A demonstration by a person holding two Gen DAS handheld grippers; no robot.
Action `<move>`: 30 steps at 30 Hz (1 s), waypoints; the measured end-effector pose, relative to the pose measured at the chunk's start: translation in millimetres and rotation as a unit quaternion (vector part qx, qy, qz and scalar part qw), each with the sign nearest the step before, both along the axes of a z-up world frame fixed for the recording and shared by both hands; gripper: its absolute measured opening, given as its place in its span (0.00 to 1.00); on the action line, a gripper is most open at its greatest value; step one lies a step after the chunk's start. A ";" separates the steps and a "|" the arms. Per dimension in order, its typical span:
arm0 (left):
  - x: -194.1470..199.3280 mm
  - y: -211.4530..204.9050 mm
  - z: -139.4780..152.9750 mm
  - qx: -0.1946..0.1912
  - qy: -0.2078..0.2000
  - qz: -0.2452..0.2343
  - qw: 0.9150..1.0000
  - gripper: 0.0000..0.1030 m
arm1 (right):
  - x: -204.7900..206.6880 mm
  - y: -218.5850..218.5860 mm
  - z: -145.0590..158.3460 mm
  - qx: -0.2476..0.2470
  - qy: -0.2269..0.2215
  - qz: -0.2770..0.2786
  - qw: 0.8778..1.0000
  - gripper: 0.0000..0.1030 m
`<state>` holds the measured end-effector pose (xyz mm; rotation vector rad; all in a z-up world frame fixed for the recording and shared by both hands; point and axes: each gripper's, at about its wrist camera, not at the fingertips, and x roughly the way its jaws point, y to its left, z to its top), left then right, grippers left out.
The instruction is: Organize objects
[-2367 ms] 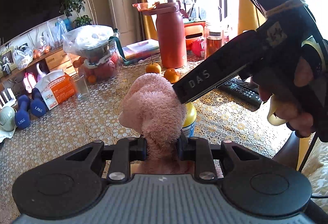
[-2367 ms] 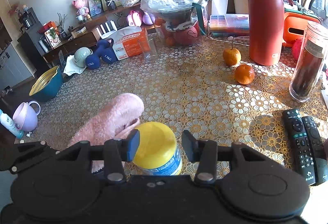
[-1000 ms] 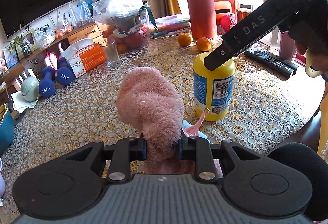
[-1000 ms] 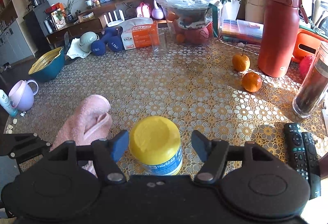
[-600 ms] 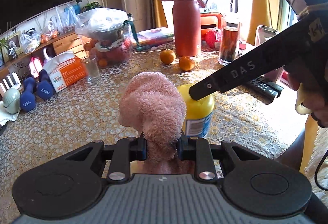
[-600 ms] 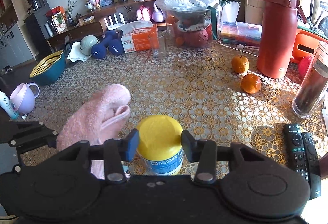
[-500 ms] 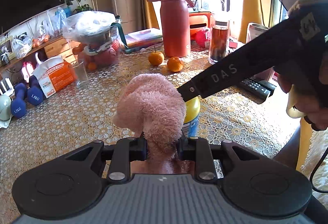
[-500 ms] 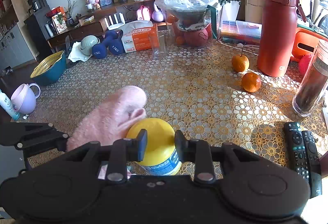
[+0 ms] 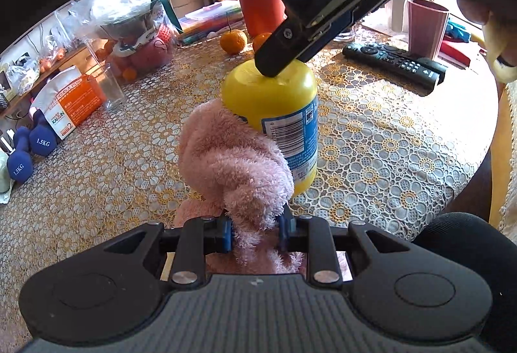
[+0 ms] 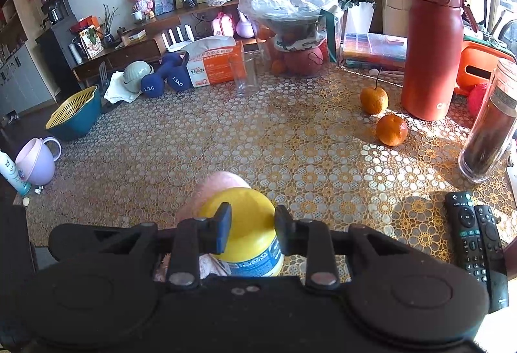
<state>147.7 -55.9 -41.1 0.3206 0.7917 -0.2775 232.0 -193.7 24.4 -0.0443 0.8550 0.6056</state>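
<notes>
A yellow bottle (image 9: 278, 114) with a blue label stands upright on the lace tablecloth. My left gripper (image 9: 255, 232) is shut on a fluffy pink towel (image 9: 236, 165), which presses against the bottle's left side. My right gripper (image 10: 252, 230) comes from above; its fingers sit against the yellow cap (image 10: 239, 214), and in the left wrist view one fingertip (image 9: 274, 65) rests on the cap's top. The pink towel (image 10: 213, 188) peeks out behind the bottle in the right wrist view.
Two remotes (image 10: 478, 240) lie at the right edge. Two oranges (image 10: 391, 130), a red thermos (image 10: 429, 56), a dark jar (image 10: 488, 133), a glass (image 10: 245, 75), a bagged fruit stand (image 10: 290, 30), an orange box (image 10: 216, 65) and blue dumbbells (image 10: 164, 78) stand farther back.
My right gripper has narrowed and come down onto the bottle's cap. My left gripper has brought the towel in against the bottle's side.
</notes>
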 end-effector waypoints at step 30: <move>8.9 5.4 20.0 -0.017 -0.037 0.049 0.998 0.15 | 1.4 -1.1 0.1 0.005 0.007 -0.005 1.000 0.29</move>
